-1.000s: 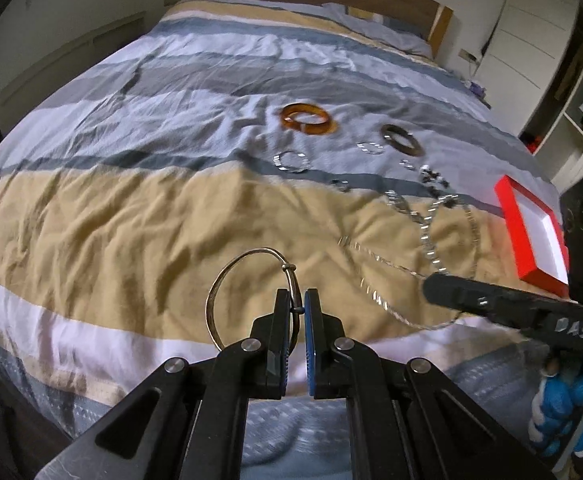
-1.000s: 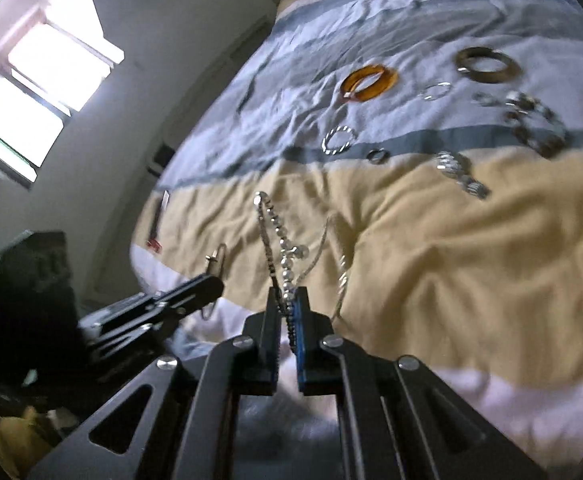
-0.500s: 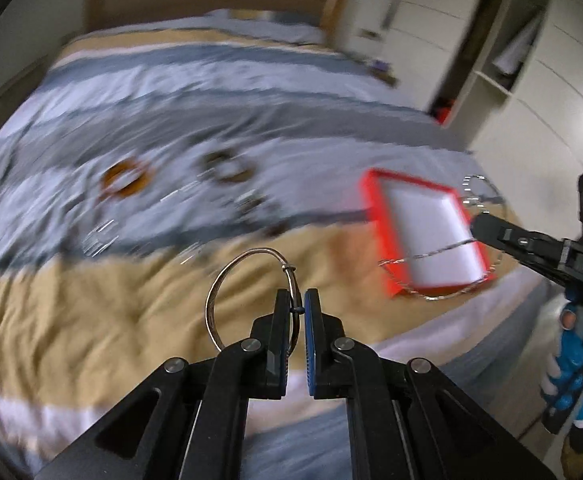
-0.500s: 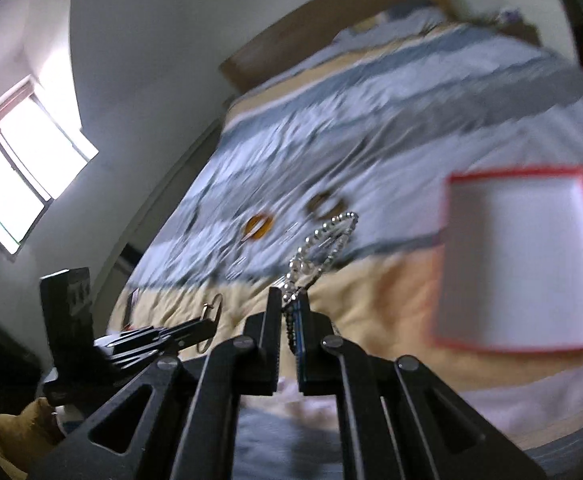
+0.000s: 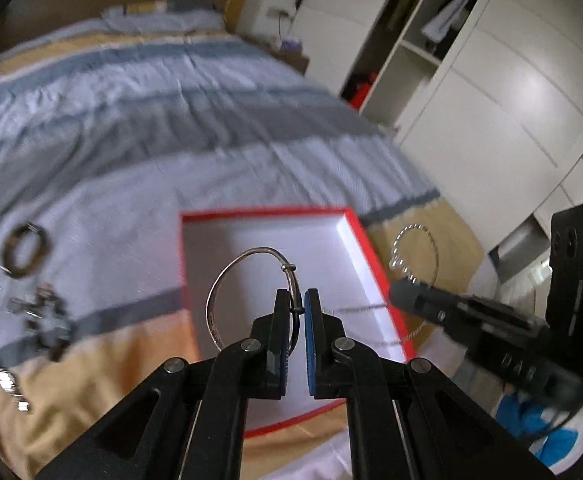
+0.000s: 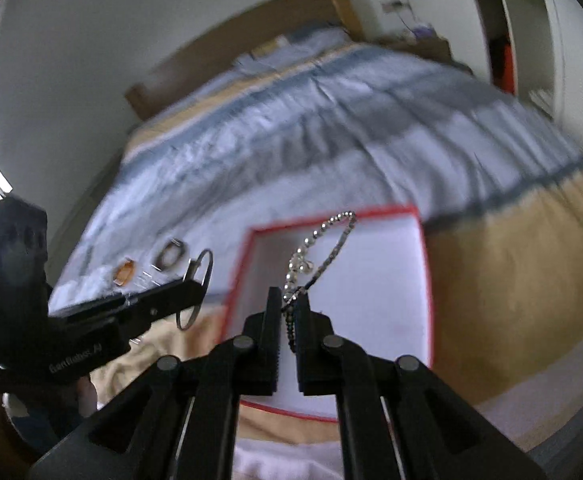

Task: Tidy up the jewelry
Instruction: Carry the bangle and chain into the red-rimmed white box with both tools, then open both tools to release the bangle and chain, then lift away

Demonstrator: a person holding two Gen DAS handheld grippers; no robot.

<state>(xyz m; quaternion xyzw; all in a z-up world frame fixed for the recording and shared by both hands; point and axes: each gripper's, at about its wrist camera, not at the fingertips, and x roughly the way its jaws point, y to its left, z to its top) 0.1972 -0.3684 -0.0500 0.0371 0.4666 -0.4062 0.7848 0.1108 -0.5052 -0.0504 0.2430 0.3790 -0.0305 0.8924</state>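
Your left gripper (image 5: 298, 300), clenched on the bangle (image 5: 227, 292), and right gripper (image 6: 287, 300), gripping the bead chain (image 6: 327, 240), now hover over the red box (image 5: 355, 236), formerly beside you.

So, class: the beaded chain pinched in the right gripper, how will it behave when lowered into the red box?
The beaded chain probably stays floppy: it droops in a loop. Likely light, held by one pinch. It may pool loosely in the red box.

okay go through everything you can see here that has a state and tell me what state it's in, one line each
left tool: shut on the silver bangle, held up over the box
right tool: shut on the beaded necklace, which dangles over the box
red box: open, white inside, nothing in it
brown bangle: lying loose on the bedspread
wardrobe: shelves showing
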